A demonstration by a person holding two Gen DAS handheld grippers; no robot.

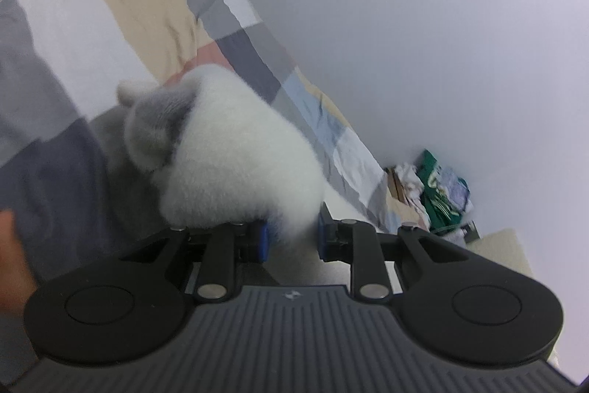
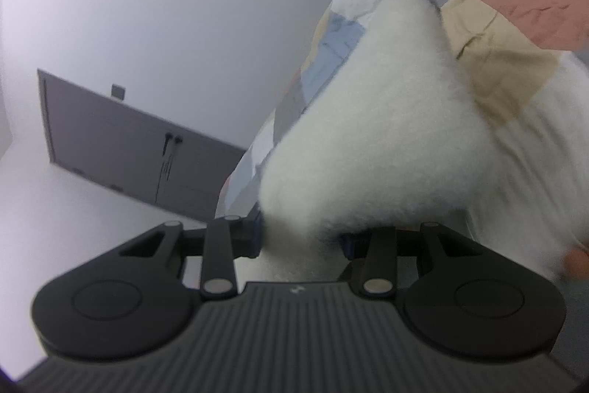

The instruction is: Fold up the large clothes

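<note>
My left gripper [image 1: 291, 238] pinches white fleece garment [image 1: 235, 153] | my right gripper [image 2: 300, 238] clamps another bunch of it [image 2: 368, 142] | it hangs over the patchwork bedspread [image 1: 147, 10] | feels soft, bulky, light, I'd guess | hold thick edges, not loose fluff

The left gripper [image 1: 291, 238] was black, with two big round parts, silver screws and a gray ribbed middle. Its fingers [image 1: 260, 242] had blue pads. The right gripper [image 2: 302, 238] looked just the same.
</note>
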